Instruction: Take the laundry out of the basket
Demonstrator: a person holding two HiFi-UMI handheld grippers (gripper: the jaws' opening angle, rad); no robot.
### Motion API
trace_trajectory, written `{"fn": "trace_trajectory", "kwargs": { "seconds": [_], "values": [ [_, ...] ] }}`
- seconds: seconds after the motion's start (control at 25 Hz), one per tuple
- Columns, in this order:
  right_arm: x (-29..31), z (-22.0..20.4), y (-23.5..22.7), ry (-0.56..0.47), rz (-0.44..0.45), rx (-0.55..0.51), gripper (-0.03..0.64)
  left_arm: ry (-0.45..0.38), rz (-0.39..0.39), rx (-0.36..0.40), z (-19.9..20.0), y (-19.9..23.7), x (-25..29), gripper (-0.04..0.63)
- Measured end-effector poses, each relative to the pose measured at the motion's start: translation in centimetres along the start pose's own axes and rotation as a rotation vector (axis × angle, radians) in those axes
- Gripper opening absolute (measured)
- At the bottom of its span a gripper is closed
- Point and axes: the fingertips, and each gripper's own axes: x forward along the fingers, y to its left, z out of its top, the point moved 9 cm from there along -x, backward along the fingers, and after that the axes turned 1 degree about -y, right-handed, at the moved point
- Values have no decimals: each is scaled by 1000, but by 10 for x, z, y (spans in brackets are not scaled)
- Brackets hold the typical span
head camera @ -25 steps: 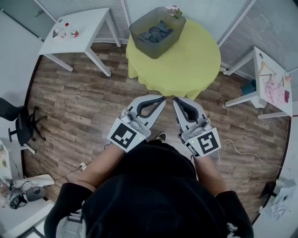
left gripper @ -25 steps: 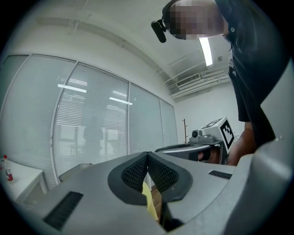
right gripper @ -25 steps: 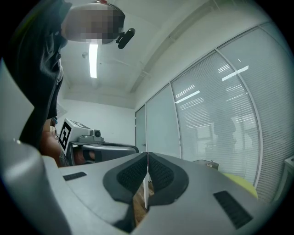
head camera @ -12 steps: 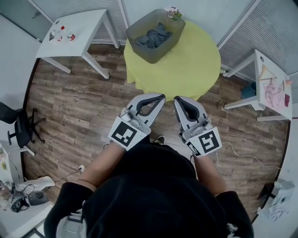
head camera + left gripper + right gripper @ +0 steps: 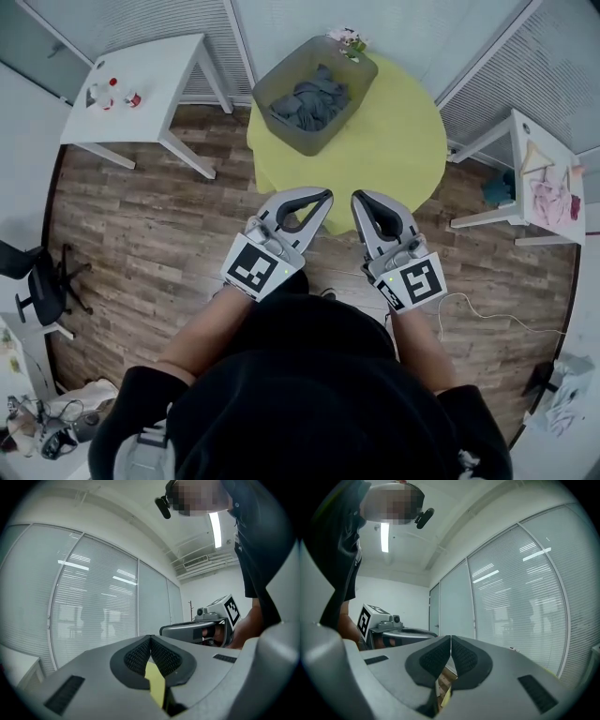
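A grey basket (image 5: 298,139) stands on the far left part of a round table with a yellow cloth (image 5: 384,141). Dark grey laundry (image 5: 311,97) lies crumpled inside it. My left gripper (image 5: 327,196) and right gripper (image 5: 355,199) are held side by side above the wooden floor, just short of the table's near edge and well short of the basket. Both are shut with nothing between the pads. In the left gripper view the pads (image 5: 151,656) meet tip to tip and point up at the window blinds. The right gripper view shows its pads (image 5: 450,657) pressed together the same way.
A white side table (image 5: 141,89) with small items stands at the far left. Another white table (image 5: 544,178) with a hanger and pink cloth is at the right. A black office chair (image 5: 37,281) sits at the left edge. A cable (image 5: 487,314) runs over the floor.
The table and basket have slid slightly nearer and lower in the head view as the person stepped toward them. Both grippers stay shut, side by side.
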Motion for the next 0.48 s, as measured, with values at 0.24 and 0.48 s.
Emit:
{"fn": "trace_trajectory", "kwargs": {
  "seconds": [0.24, 0.48],
  "values": [
    [52, -3, -11, 11, -40, 2, 23, 2, -45, -6, -2, 58, 13, 9],
    [95, -7, -21, 16, -97, 13, 23, 13, -103, -8, -4, 107, 25, 9]
  ]
}}
